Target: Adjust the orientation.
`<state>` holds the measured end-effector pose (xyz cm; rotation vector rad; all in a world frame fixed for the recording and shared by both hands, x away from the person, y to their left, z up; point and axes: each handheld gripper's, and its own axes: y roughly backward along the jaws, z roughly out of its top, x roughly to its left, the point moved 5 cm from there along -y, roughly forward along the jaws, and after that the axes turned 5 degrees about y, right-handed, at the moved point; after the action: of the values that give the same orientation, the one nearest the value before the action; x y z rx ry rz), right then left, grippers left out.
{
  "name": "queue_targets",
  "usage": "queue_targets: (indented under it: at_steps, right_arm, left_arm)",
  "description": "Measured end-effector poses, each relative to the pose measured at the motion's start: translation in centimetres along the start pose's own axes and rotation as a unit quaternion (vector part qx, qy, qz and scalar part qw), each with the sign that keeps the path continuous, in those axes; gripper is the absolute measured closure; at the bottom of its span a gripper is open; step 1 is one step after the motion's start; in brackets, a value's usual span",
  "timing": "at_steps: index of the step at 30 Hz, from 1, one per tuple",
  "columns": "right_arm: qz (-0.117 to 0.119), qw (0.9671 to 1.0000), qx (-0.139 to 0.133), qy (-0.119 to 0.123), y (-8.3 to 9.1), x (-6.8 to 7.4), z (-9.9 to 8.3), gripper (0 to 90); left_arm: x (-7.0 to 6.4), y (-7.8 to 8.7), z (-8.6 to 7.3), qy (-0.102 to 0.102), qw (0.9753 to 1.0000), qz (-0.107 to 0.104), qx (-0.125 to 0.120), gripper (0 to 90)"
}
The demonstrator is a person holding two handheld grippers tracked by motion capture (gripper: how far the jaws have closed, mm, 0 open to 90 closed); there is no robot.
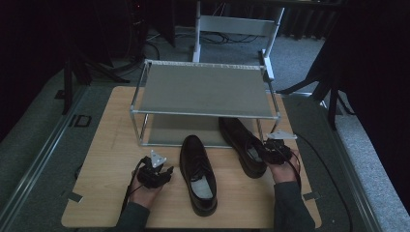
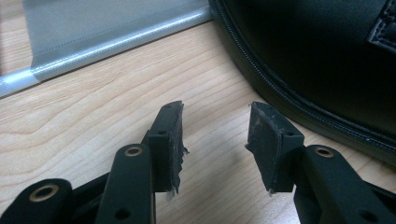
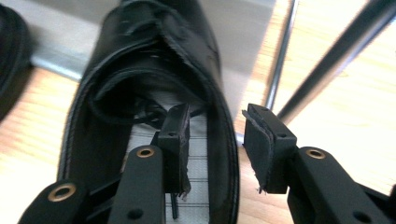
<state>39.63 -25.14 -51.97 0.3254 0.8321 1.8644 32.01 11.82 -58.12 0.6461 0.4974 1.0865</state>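
Observation:
Two black leather lace-up shoes lie on the wooden table (image 1: pixel 111 159). The middle shoe (image 1: pixel 198 175) points at the rack, and my left gripper (image 1: pixel 164 172) rests open just left of it. In the left gripper view, that gripper (image 2: pixel 215 119) holds nothing, with bare wood between the jaws and the shoe's side (image 2: pixel 317 56) to the right. The other shoe (image 1: pixel 243 144) has its toe under the rack. My right gripper (image 1: pixel 268 151) is at its heel. There the right gripper (image 3: pixel 215 116) is open astride the shoe's (image 3: pixel 140 56) side wall, one jaw inside and one outside.
A two-shelf metal rack (image 1: pixel 205 89) stands at the back of the table, its lower shelf (image 2: pixel 102 23) close to both shoes. A thin rack leg (image 3: pixel 280 60) rises right beside the right gripper. Bare wood lies to the left and along the front edge.

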Motion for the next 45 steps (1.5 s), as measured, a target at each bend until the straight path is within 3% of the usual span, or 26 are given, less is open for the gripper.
queue_targets:
  at_steps: [4, 8, 11, 12, 18, 19, 20, 22, 24, 31, 33, 45]
  right_arm:
    - [-0.019, 0.9997, -0.01, -0.01, 0.3, -0.5, 0.0, 58.7]
    - [-0.037, 0.9991, -0.019, -0.004, 0.4, -0.8, 0.1, 57.5]
    - [-0.026, 0.9996, -0.007, -0.003, -0.1, -0.9, 0.0, 57.3]
    - [-0.01, 0.9999, -0.004, -0.009, -0.2, -1.0, 0.0, 58.3]
    - [0.022, 0.9996, 0.01, -0.012, -0.5, -1.0, 0.0, 67.1]
    - [0.028, 0.9995, 0.016, -0.005, -0.5, -0.8, 0.0, 72.3]
    - [0.019, 0.9995, 0.023, 0.006, -0.4, -0.4, -0.1, 81.5]
    - [0.022, 0.9996, 0.02, -0.002, -0.2, -0.4, -0.2, 85.2]
    - [0.026, 0.9993, 0.026, -0.006, 0.1, -0.4, -0.3, 85.7]
    - [0.034, 0.9989, 0.029, 0.016, 1.9, 0.7, -2.0, 85.9]
    - [0.045, 0.9986, 0.028, 0.008, 2.3, 0.5, -2.5, 85.9]
    - [0.077, 0.9964, 0.026, 0.024, 5.1, 0.9, -4.7, 86.0]
  left_arm:
    - [-0.1, 0.0, 0.1, -0.001, 1.0, -0.002, -0.002, 55.7]
    - [-0.2, 0.0, 0.0, -0.001, 1.0, -0.003, -0.001, 55.7]
    - [-0.3, 0.0, 0.1, -0.002, 1.0, -0.005, -0.002, 55.7]
    - [-0.3, 0.0, 0.1, -0.003, 1.0, -0.005, -0.001, 55.7]
    - [-0.7, -0.1, 0.1, -0.005, 0.9999, -0.011, -0.001, 55.6]
    - [-0.8, -0.1, 0.1, -0.008, 0.9999, -0.013, 0.0, 55.6]
    - [-0.9, -0.1, 0.1, -0.01, 0.9998, -0.015, 0.0, 55.7]
    - [-1.0, -0.1, 0.1, -0.01, 0.9998, -0.016, -0.001, 55.7]
    - [-1.1, -0.1, 0.1, -0.009, 0.9998, -0.019, -0.001, 55.7]
    - [-1.4, 0.1, 0.3, -0.008, 0.9994, -0.034, -0.007, 55.7]
    - [-1.6, 0.2, 0.4, -0.008, 0.9993, -0.037, -0.009, 55.7]
    - [-3.3, 1.0, 0.6, -0.023, 0.9961, -0.083, -0.016, 56.4]
